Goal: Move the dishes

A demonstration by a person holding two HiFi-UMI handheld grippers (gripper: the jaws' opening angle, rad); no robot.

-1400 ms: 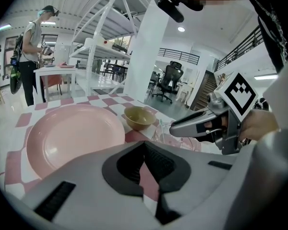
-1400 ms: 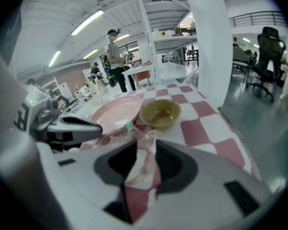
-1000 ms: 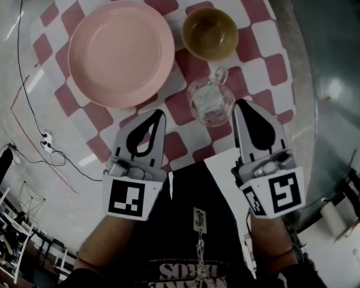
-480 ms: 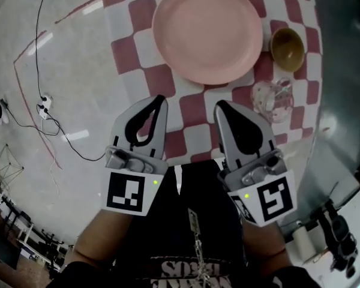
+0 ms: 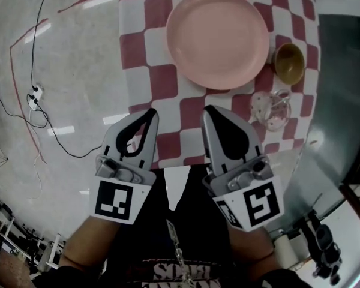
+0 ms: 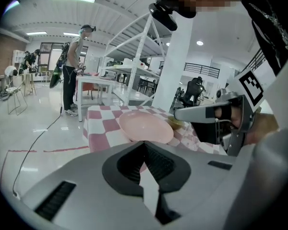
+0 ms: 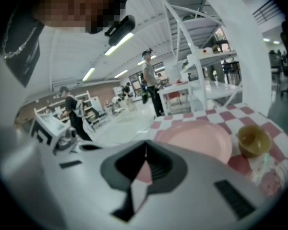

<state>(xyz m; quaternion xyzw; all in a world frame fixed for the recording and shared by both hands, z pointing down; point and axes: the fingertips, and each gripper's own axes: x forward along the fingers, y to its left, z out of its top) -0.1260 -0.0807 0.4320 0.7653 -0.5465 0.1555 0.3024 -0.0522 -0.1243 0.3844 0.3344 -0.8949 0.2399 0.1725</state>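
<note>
A pink plate (image 5: 218, 38) lies on the red-and-white checked tablecloth (image 5: 145, 45). Right of it stand a small brown bowl (image 5: 288, 63) and, nearer me, a clear glass cup (image 5: 271, 109). My left gripper (image 5: 151, 113) and right gripper (image 5: 210, 110) hover side by side over the cloth's near edge, short of the plate. Both are shut and hold nothing. In the left gripper view the plate (image 6: 145, 127) shows beyond the closed jaw tips (image 6: 144, 143), with the right gripper (image 6: 216, 114) alongside. The right gripper view shows plate (image 7: 197, 140), bowl (image 7: 253, 140) and cup (image 7: 269, 174) ahead.
Pale glossy floor with a black cable and a power strip (image 5: 33, 95) lies left of the table. A dark floor area (image 5: 342, 71) borders the table's right side. White shelving (image 6: 134, 66) and people standing (image 6: 74, 71) are farther off in the room.
Both grippers have shifted left along the table's near edge, from in front of the glass cup to the cloth's left part. The dishes have not moved on the cloth.
</note>
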